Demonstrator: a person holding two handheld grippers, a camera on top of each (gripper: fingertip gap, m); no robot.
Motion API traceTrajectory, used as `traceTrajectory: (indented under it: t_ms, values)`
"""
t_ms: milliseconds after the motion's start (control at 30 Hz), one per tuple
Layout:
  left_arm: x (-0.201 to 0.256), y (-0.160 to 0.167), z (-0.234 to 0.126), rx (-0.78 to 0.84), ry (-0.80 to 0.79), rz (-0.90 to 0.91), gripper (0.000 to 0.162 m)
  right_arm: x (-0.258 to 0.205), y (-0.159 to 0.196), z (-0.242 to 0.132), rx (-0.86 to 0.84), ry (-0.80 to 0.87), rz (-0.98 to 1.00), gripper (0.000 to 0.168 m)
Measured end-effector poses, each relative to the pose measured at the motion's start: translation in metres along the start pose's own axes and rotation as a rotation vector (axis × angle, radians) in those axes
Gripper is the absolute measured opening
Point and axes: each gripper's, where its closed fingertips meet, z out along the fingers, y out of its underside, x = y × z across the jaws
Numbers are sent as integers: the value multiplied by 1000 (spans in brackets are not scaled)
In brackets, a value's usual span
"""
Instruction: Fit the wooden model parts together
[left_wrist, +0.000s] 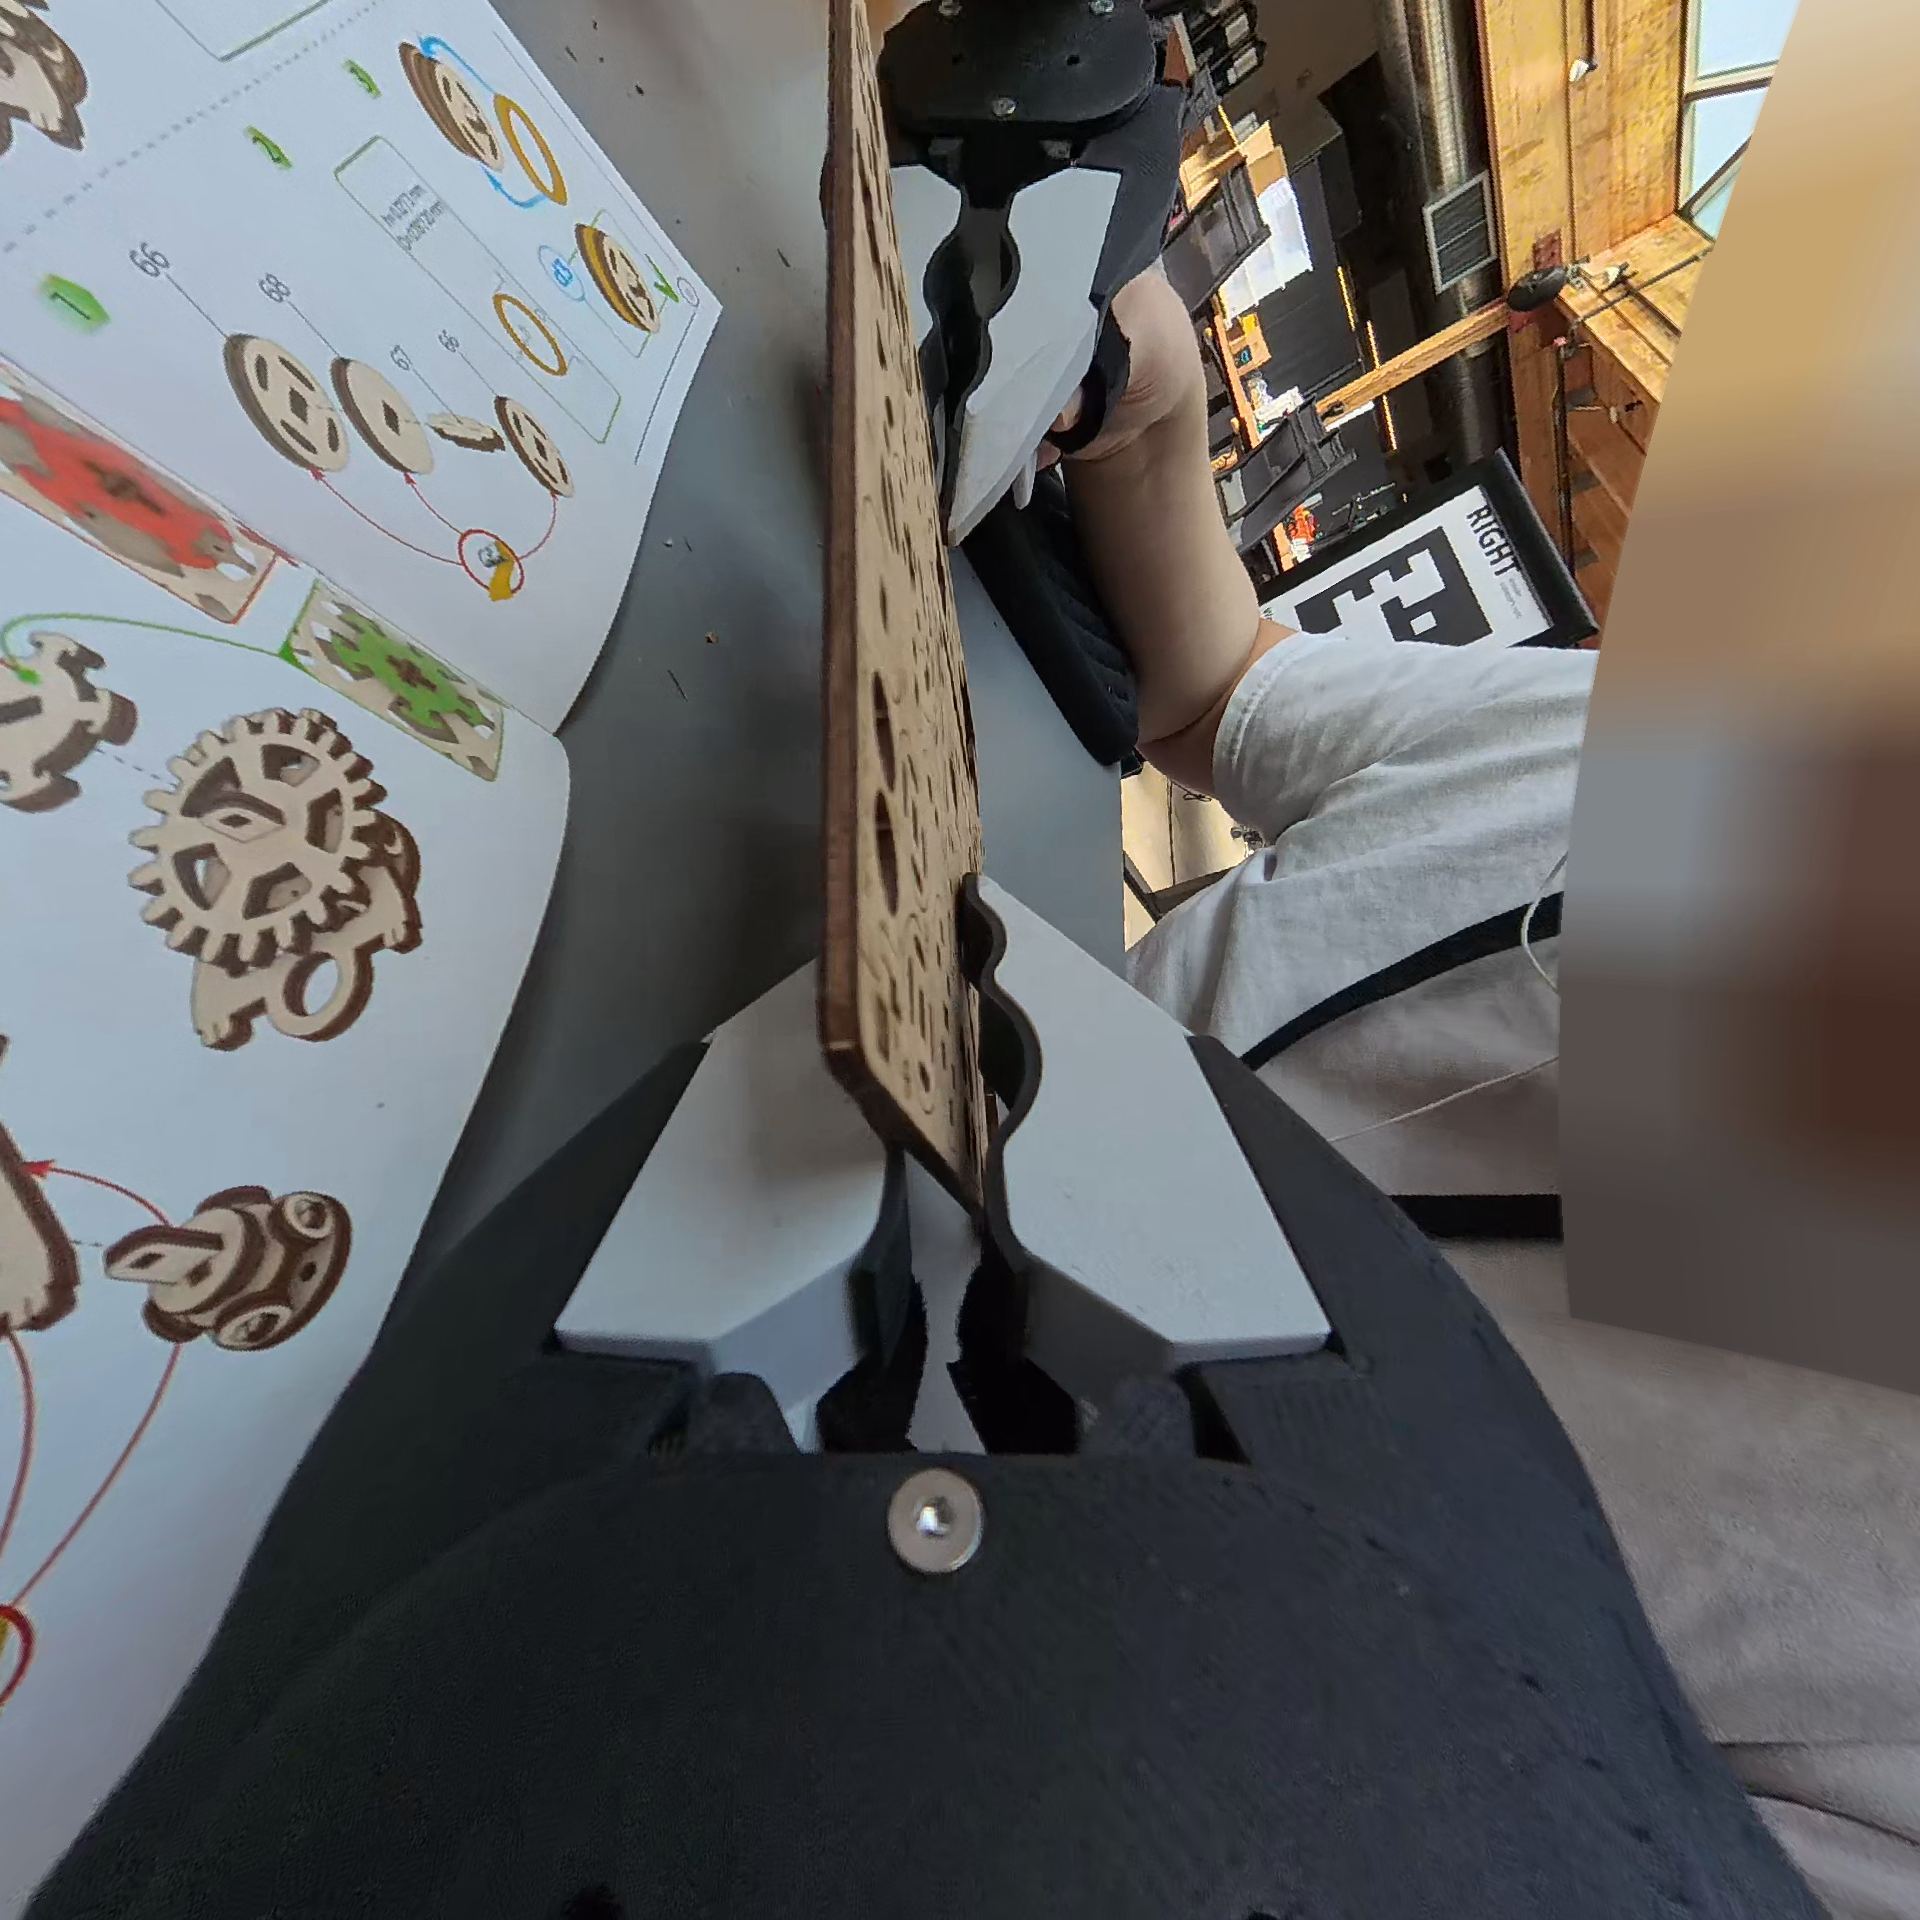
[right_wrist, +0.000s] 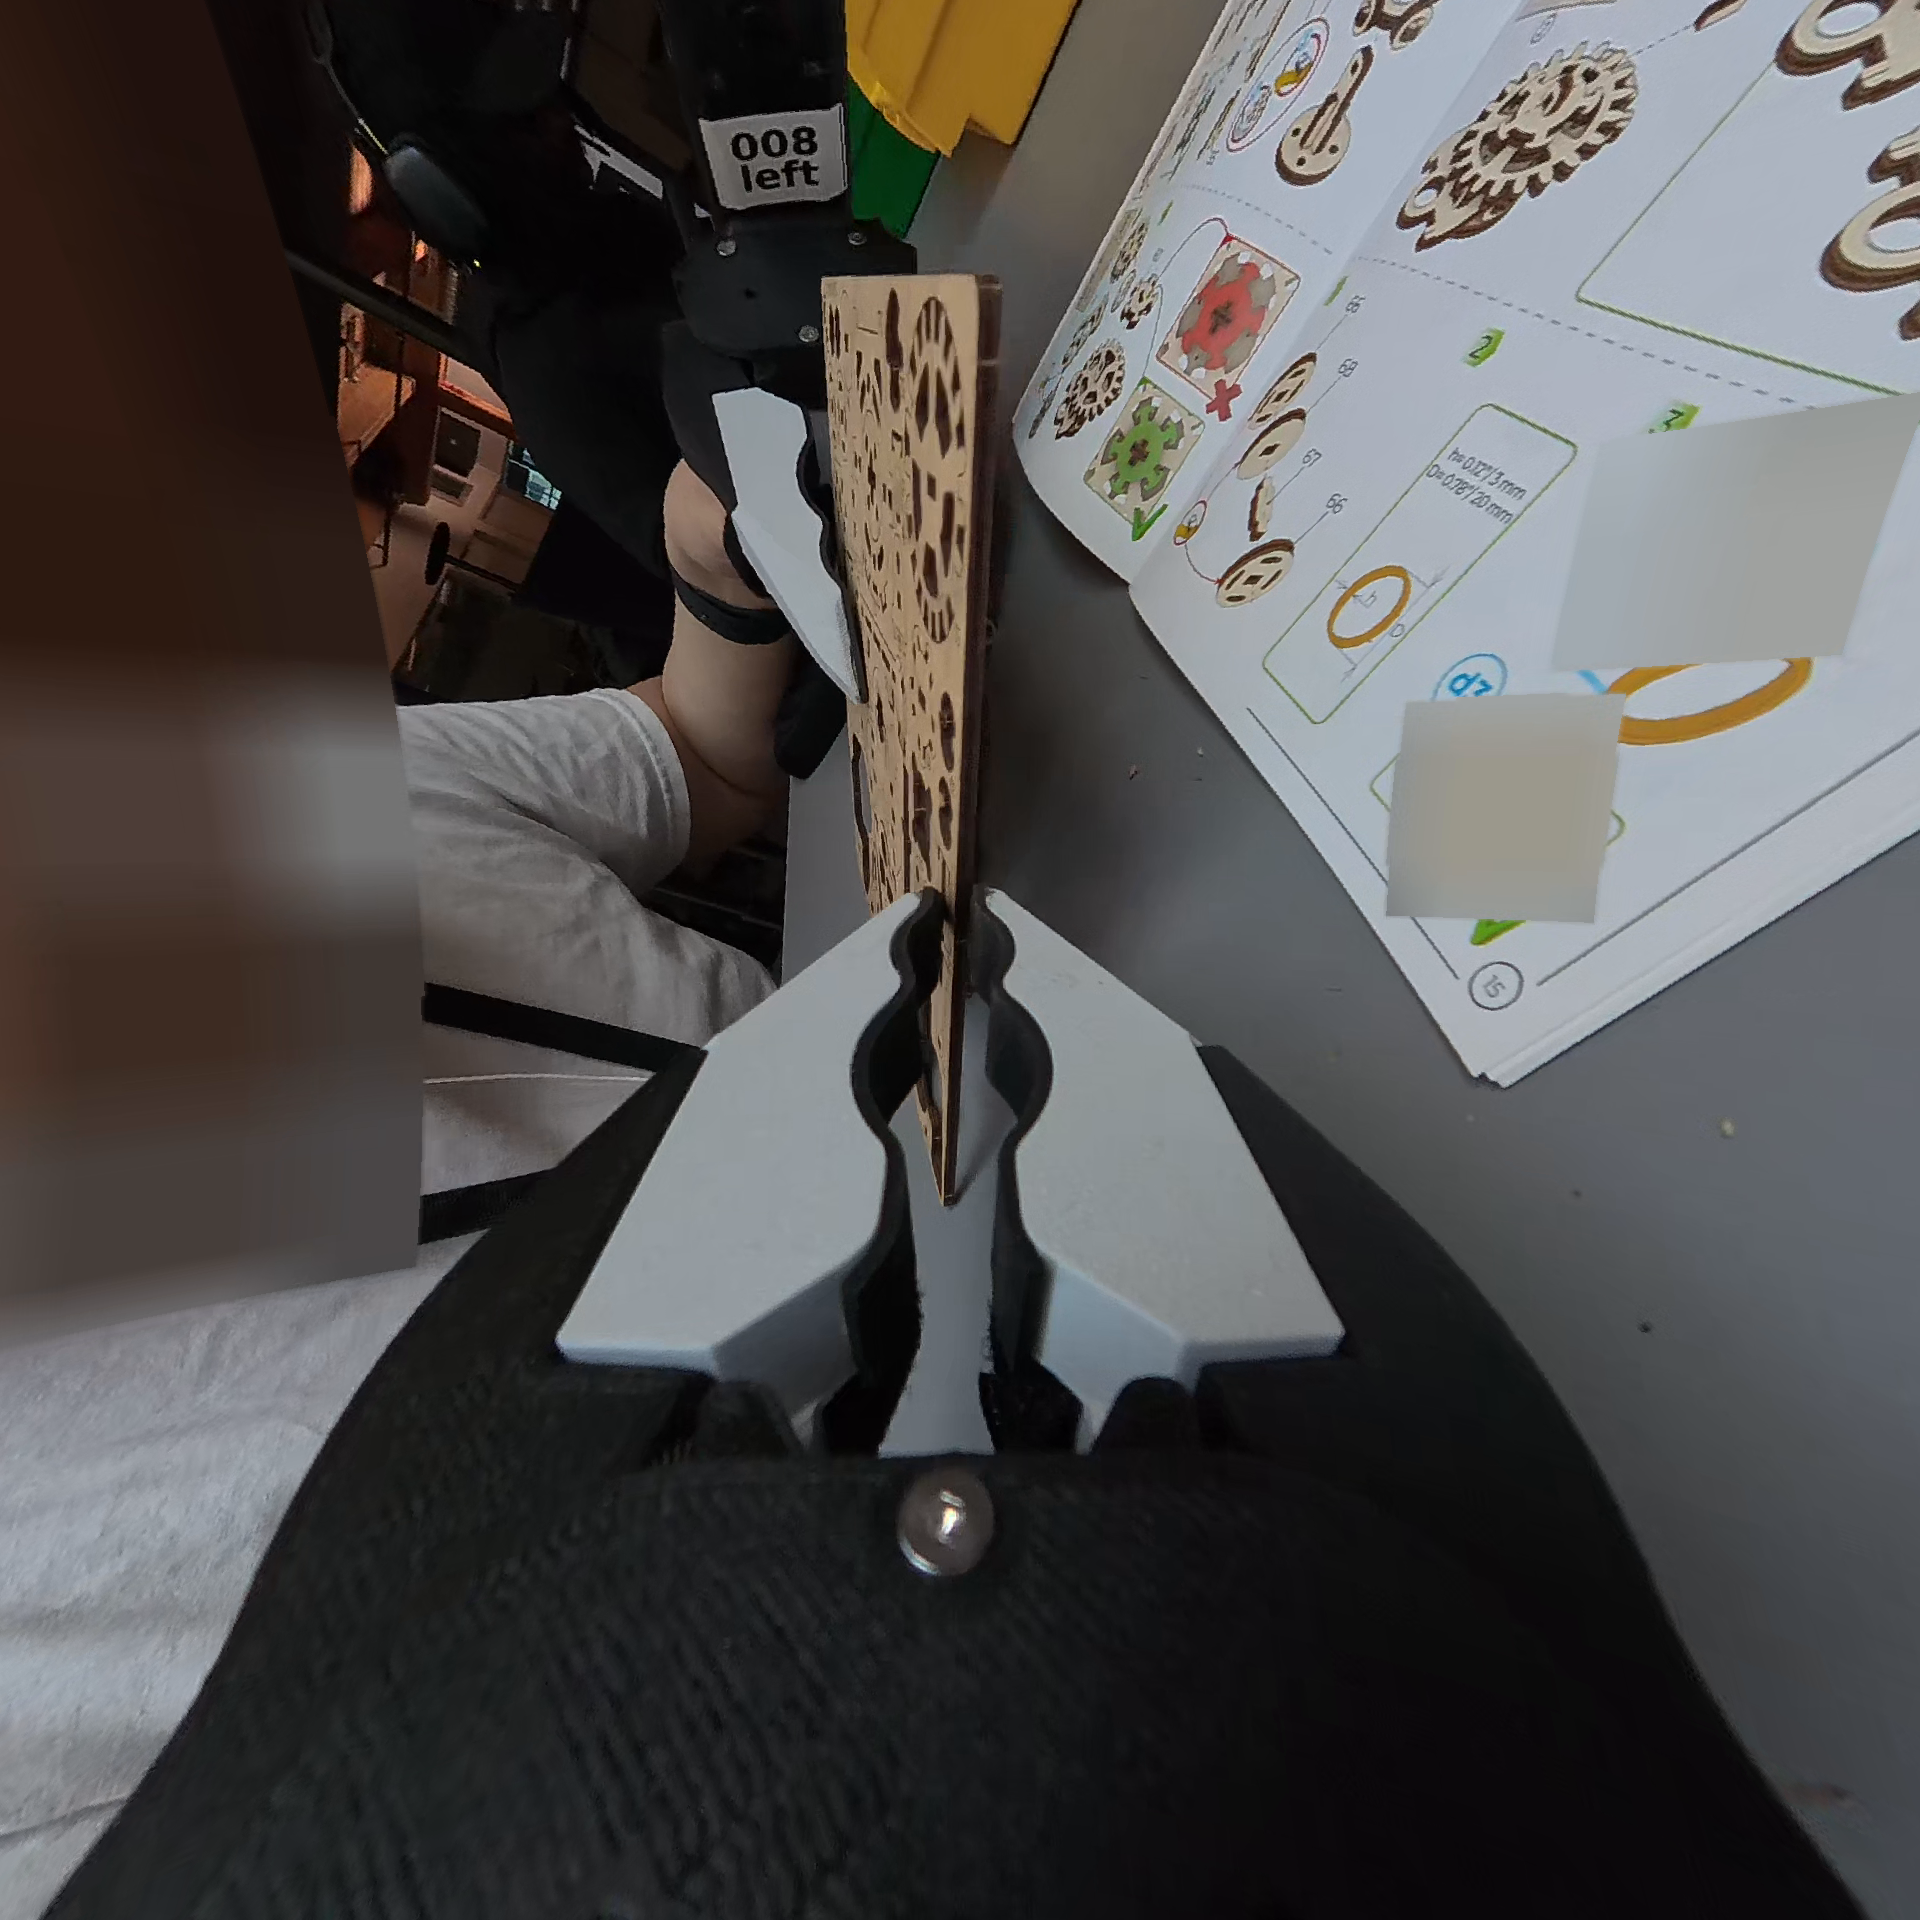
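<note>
A thin laser-cut wooden sheet of model parts (left_wrist: 894, 623) stands edge-on between the two grippers. My left gripper (left_wrist: 925, 997) is shut on its near end in the left wrist view. My right gripper (left_wrist: 961, 488) shows farther off there, clamped on the far end. In the right wrist view the sheet (right_wrist: 914, 520) runs away from me. My right gripper (right_wrist: 956, 904) is shut on its near end. The left gripper (right_wrist: 862, 665) holds the far end, with one grey finger (right_wrist: 779, 520) showing and the other hidden behind the sheet.
An open instruction booklet (left_wrist: 312, 416) with printed gear drawings lies on the grey table (left_wrist: 665, 727); it also shows in the right wrist view (right_wrist: 1455, 416). A person's arm and white shirt (left_wrist: 1351, 779) are beside the table edge. Yellow and green items (right_wrist: 935, 62) lie at the far end. Across from one pair of fingers to the other is roughly 9 centimeters.
</note>
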Motion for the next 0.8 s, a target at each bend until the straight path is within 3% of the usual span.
traceTrajectory:
  t_ms: [333,467,800]
  values:
    - [2,-7,-2,42,4,27,1,-2,-2,0,10,6,-30,2]
    - [9,-8,2,48,46,38,13,-5,1,7,-8,-16,-26,2]
    - [4,-1,9,5,7,47,1,-7,4,13,-30,-22,-45,2]
